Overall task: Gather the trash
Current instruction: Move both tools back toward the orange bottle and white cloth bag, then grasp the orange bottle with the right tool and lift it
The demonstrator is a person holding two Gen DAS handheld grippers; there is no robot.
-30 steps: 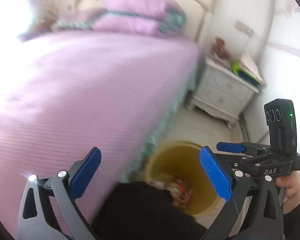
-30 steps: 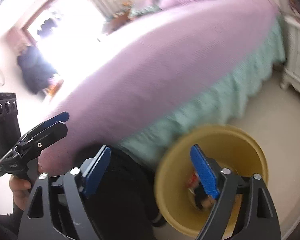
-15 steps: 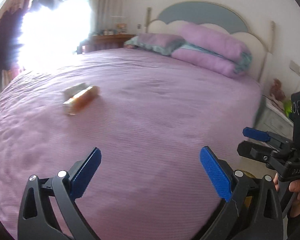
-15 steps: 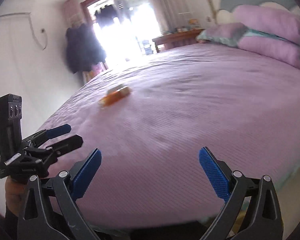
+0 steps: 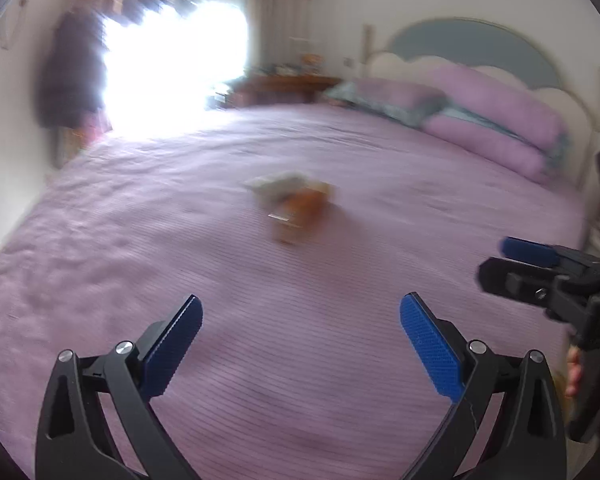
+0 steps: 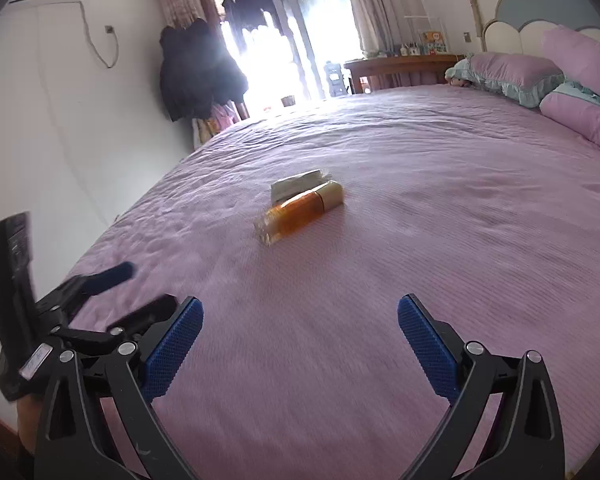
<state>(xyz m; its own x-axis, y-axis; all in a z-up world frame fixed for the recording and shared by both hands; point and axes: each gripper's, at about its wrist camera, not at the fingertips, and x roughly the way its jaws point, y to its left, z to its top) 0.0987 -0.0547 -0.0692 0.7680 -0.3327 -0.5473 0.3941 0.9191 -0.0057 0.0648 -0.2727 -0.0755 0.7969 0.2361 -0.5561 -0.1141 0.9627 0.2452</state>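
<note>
An orange bottle (image 6: pixel 298 212) with a cream-coloured cap lies on its side near the middle of the bed (image 6: pixel 380 320), cap end pointing toward the headboard side. A crumpled white wrapper (image 6: pixel 296 185) lies against the bottle's far side, touching it. In the left wrist view the same pair shows as a blurred orange and white patch, the bottle (image 5: pixel 300 210) in front and the wrapper (image 5: pixel 278 184) behind it. Both items rest on the bare purple bedspread, well apart from the pillows and from either gripper.

The right gripper (image 6: pixel 300 336) hangs over the near part of the bed with its blue-padded jaws spread wide apart and nothing between them; the bottle sits well ahead of it, roughly in line with the gap. The left gripper (image 5: pixel 300 336) is likewise over the near bedspread, its jaws wide apart and empty. Each gripper appears at the edge of the other's view: the left gripper (image 6: pixel 112 292) at lower left, the right gripper (image 5: pixel 532 268) at right, with part of a hand (image 5: pixel 576 372) holding its handle.

Purple pillows (image 6: pixel 512 70) lie at the head of the bed on the right, before a blue and cream headboard (image 6: pixel 540 8). Beyond the bed stand a wooden table (image 6: pixel 400 64) and a bright glass door (image 6: pixel 300 40) with curtains. A dark coat (image 6: pixel 196 72) hangs by the white wall at left.
</note>
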